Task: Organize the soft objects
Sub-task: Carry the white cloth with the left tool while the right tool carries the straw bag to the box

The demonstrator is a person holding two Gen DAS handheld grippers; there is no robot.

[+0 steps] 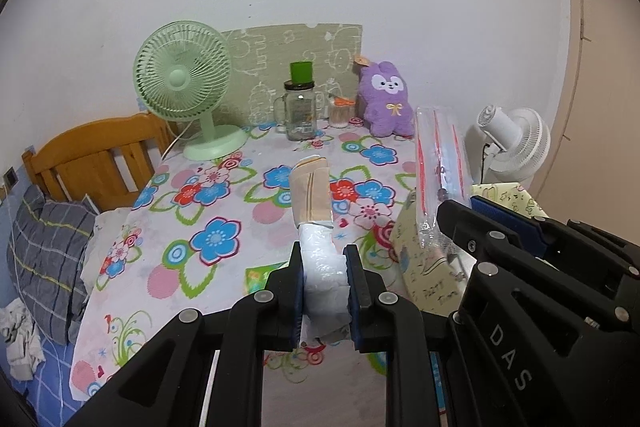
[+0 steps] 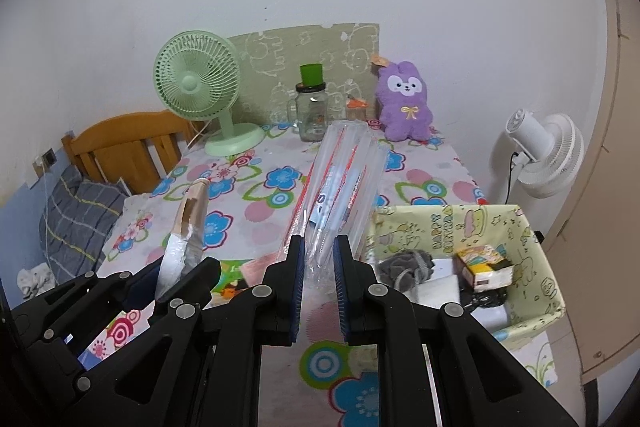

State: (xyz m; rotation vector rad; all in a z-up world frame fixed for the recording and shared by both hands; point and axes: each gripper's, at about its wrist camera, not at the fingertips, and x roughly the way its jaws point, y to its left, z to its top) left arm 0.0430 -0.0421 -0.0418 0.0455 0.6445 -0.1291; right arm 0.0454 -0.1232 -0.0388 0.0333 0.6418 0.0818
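Holding one soft thing in each gripper, I am partway through the tidying. My left gripper (image 1: 323,291) is clamped on a white-wrapped pack with a beige paper sleeve (image 1: 316,223), which sticks up and forward from between my fingers, clear of the flower-print tablecloth (image 1: 208,211) below. My right gripper (image 2: 317,281) is pinched on a clear crinkly plastic pouch with red stripes (image 2: 340,183), which likewise rises ahead of my fingertips, off the table.

Just to the right of my right fingers sits the pale yellow fabric-lined basket with cartoon print (image 2: 536,247). It already holds a grey knitted piece (image 2: 404,263), a small yellow-and-white carton (image 2: 484,263) and some white and dark items I cannot make out, so part of the sorting looks done.

What remains, as I judge it: both held items need carrying over to the basket and letting go. Beyond my fingertips, at the far edge against the wall, the purple plush rabbit (image 2: 406,103) sits untouched; it is soft too, so it may be next. The mint-green desk fan (image 2: 200,87) and the glass jar with a green cap (image 2: 312,107) seem no part of this.
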